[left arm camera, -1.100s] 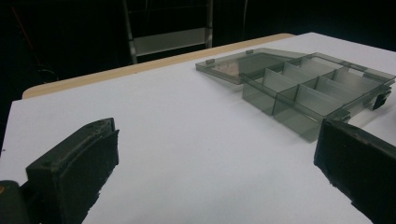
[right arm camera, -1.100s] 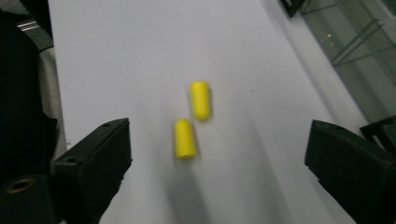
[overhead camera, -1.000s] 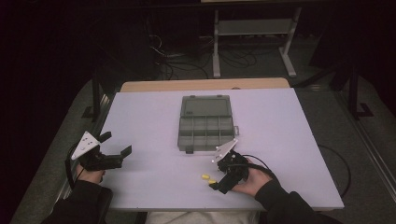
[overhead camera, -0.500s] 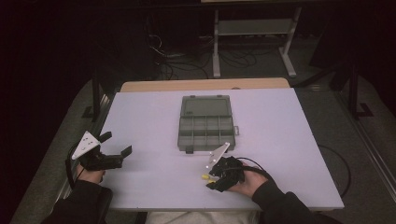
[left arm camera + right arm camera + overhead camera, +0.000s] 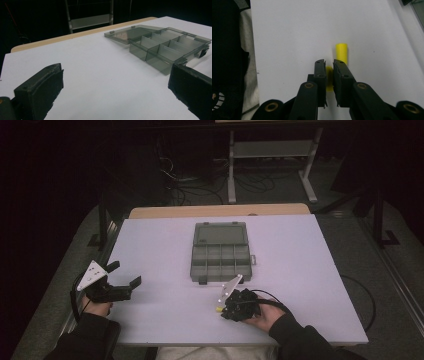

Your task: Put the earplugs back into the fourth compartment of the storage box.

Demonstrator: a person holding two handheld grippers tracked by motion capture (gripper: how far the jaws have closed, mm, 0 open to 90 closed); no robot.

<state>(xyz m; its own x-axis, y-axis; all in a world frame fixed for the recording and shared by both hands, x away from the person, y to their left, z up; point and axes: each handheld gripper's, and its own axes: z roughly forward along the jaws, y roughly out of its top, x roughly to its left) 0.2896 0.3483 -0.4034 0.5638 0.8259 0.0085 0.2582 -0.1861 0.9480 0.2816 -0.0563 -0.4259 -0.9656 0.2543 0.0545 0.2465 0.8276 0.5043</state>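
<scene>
1. Change observed: my right tool [image 5: 329, 68] has just been closing, and its jaws now stand clamped on a small yellow cylinder [image 5: 329, 77] lying on the white table [image 5: 300, 270]. A second yellow cylinder [image 5: 342, 52] lies just beyond the jaw tips; whether it touches them I cannot tell.
2. Compared with a second ago, the right tool [image 5: 226, 309] sits further left along the near edge, over the yellow pieces.
3. My left tool [image 5: 125, 279] is released, jaws wide apart, nothing between them, parked near the left edge.
4. The grey compartment box [image 5: 221, 256] lies open, lid flat, well apart from the held piece.
5. Judgement: the grasp appears made; lifting toward a compartment is the likely next step.
</scene>
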